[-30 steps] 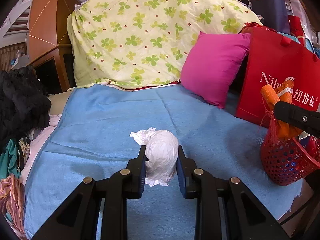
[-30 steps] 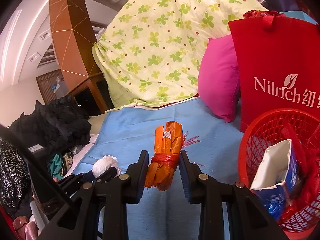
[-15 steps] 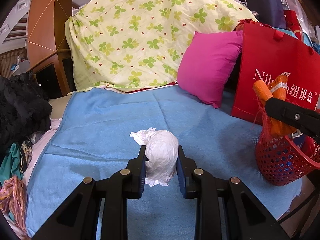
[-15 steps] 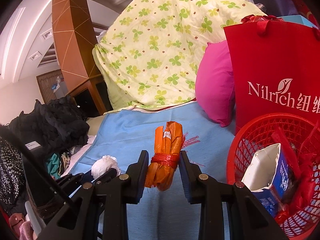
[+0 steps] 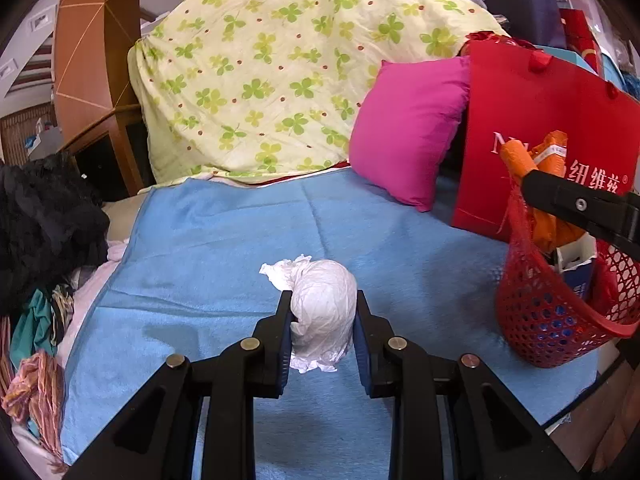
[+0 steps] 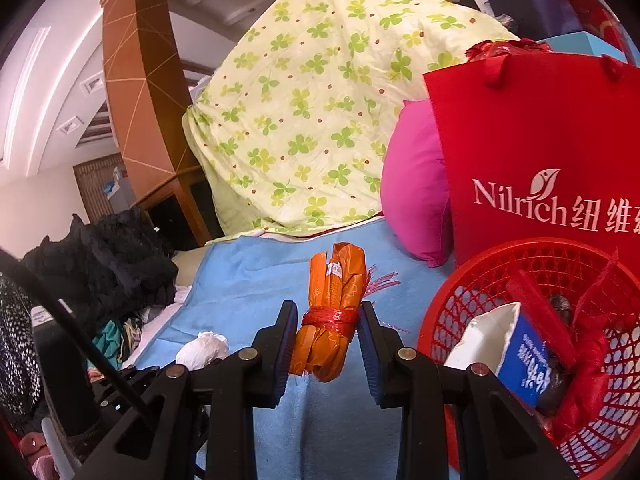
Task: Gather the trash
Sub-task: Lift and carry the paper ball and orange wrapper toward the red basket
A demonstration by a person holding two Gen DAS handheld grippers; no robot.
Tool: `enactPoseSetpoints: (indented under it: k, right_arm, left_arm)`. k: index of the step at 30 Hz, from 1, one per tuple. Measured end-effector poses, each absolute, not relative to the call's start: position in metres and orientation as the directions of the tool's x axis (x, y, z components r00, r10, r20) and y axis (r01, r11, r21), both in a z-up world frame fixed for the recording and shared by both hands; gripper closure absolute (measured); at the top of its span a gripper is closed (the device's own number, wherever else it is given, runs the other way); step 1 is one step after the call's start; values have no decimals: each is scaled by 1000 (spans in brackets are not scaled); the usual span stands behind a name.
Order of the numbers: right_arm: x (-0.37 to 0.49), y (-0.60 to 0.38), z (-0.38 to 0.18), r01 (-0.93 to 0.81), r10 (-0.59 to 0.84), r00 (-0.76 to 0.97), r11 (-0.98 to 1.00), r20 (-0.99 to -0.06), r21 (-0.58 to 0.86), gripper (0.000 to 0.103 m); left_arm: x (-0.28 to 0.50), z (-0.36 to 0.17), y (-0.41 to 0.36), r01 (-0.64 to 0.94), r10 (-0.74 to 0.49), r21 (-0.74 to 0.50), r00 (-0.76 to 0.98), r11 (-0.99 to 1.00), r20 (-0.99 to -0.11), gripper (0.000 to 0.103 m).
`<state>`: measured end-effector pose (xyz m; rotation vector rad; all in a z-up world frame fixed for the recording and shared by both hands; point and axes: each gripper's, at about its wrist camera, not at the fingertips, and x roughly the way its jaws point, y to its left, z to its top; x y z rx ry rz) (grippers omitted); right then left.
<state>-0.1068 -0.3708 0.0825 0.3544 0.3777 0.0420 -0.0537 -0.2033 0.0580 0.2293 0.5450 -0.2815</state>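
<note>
My left gripper is shut on a crumpled white tissue ball, held just above the blue blanket. My right gripper is shut on an orange wrapper bundle tied with red string, held beside the red mesh basket, left of its rim. In the left wrist view the bundle and the right gripper's finger sit over the basket. The basket holds a white-and-blue carton and red wrappers. The tissue ball also shows in the right wrist view.
A red Nilrich paper bag stands behind the basket, with a pink pillow beside it. A clover-print quilt is heaped at the back. Dark clothes pile at the left edge of the bed. A wooden cabinet stands behind.
The right gripper with the orange bundle has moved closer over the basket's left rim. The left gripper holds the tissue ball the same way and has drifted slightly forward.
</note>
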Motion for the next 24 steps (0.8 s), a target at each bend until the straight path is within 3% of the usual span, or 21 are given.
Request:
enactPoseSetpoints:
  k: [24]
  right_arm:
    - [-130,-415,90,57,85,950,899,-302,434,70]
  left_arm:
    - [-77,85,-245,356,-208,218,839,909,-503,74]
